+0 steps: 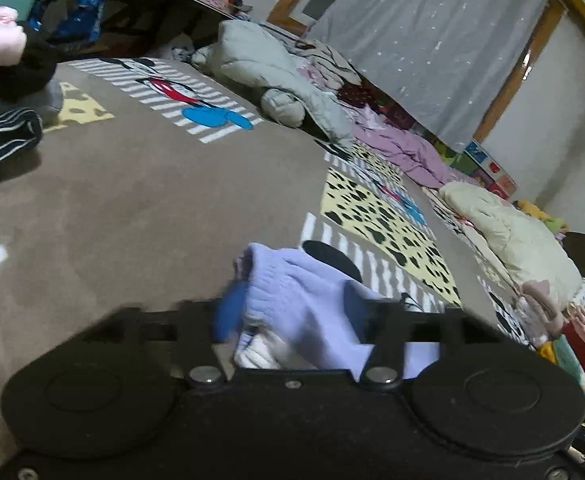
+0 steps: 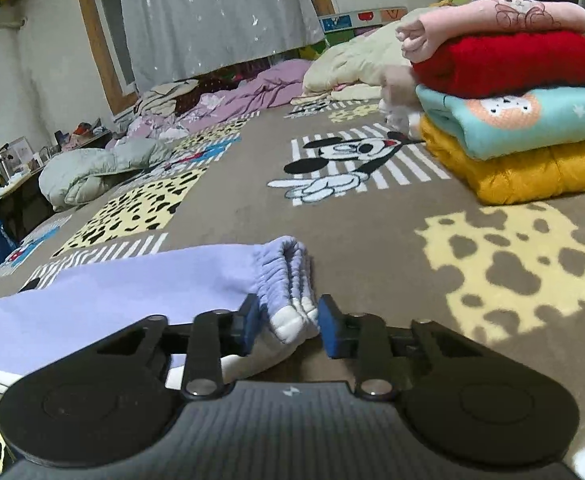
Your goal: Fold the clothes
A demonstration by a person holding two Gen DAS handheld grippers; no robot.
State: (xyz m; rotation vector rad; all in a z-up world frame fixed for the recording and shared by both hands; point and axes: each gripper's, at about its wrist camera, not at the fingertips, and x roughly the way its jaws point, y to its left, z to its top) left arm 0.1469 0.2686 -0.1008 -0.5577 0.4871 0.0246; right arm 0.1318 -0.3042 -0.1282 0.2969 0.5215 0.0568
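Patterned blanket (image 2: 372,240) bears lavender garment (image 2: 132,280), folded stack (image 2: 512,120).

My left gripper (image 1: 296,320) is matte black plastic: two round hubs, flat linkage arms on silver pivot bolts, one blue finger pad showing. My right gripper (image 2: 288,322) is built the same, with two blue pads, a ribbed grey top plate and a small white lightning mark.
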